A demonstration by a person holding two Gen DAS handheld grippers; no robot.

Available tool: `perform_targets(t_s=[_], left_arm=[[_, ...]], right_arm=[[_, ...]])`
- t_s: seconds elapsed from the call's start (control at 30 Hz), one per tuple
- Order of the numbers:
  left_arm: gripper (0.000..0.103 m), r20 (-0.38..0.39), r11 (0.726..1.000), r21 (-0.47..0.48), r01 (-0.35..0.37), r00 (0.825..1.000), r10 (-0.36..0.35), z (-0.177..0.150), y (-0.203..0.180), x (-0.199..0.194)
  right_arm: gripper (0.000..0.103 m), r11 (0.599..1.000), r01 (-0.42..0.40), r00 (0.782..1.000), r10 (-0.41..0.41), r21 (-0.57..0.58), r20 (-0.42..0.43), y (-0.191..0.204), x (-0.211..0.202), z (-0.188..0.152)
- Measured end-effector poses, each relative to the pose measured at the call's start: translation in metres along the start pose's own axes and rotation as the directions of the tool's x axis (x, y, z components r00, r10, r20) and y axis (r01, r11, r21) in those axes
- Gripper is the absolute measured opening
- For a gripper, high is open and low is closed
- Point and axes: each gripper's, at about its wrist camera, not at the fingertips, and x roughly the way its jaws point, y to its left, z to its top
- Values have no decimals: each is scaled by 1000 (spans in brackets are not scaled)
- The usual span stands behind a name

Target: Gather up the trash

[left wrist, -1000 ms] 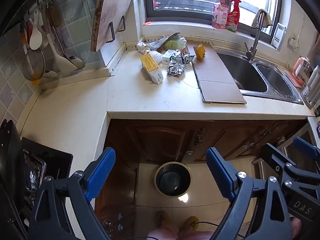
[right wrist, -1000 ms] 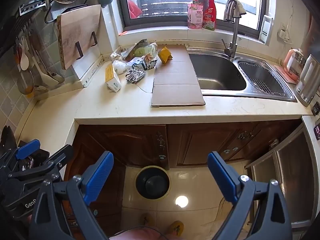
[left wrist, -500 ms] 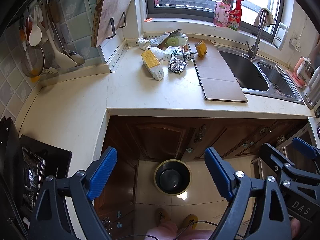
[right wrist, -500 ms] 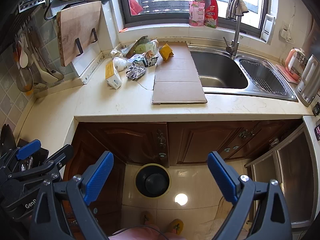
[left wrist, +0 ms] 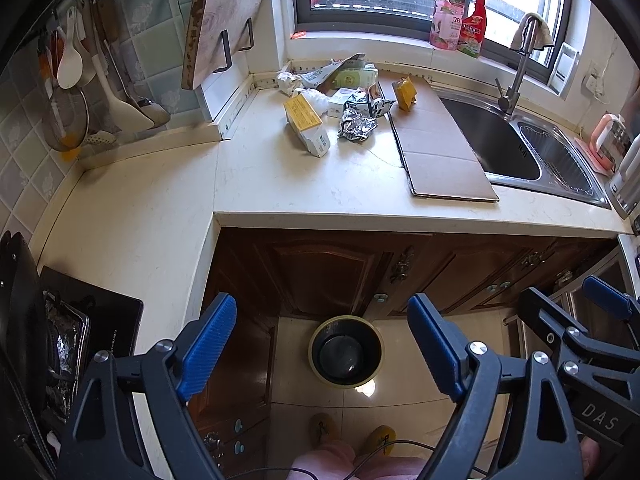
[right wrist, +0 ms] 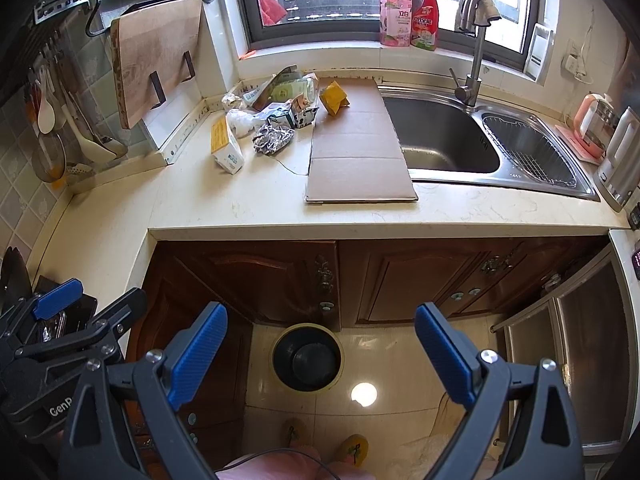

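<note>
While we hold both tools out over the kitchen floor, our left gripper [left wrist: 322,344] has its blue pads spread wide with nothing between them, and our right gripper [right wrist: 320,350] is just as wide and just as bare. Down between the pads sits the round black bin [left wrist: 346,351] on the pale tiles, close to the dark wooden cupboard doors [right wrist: 256,276]. Up on the counter [left wrist: 280,184], toward the far left corner under the window, lies the trash: a yellow-and-white carton [left wrist: 307,124] on its side nearest us, a crumpled ball of foil [left wrist: 357,127] just right of it, a small printed milk carton [right wrist: 290,115] behind the foil, and a heap of wrappers and bags [left wrist: 340,74] against the wall. A yellow packet [right wrist: 334,98] rests on the far end of a flat sheet of cardboard [right wrist: 358,156], which runs along the left edge of the steel sink [right wrist: 444,140].
</note>
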Motion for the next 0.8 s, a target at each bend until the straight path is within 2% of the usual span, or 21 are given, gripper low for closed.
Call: perform_targets(t_s=[0.8], left_arm=[[85, -52, 1000, 5, 16, 999, -16, 6, -1, 10]], right_arm=[[96, 1000, -1, 999, 1, 17, -42, -4, 5, 0]])
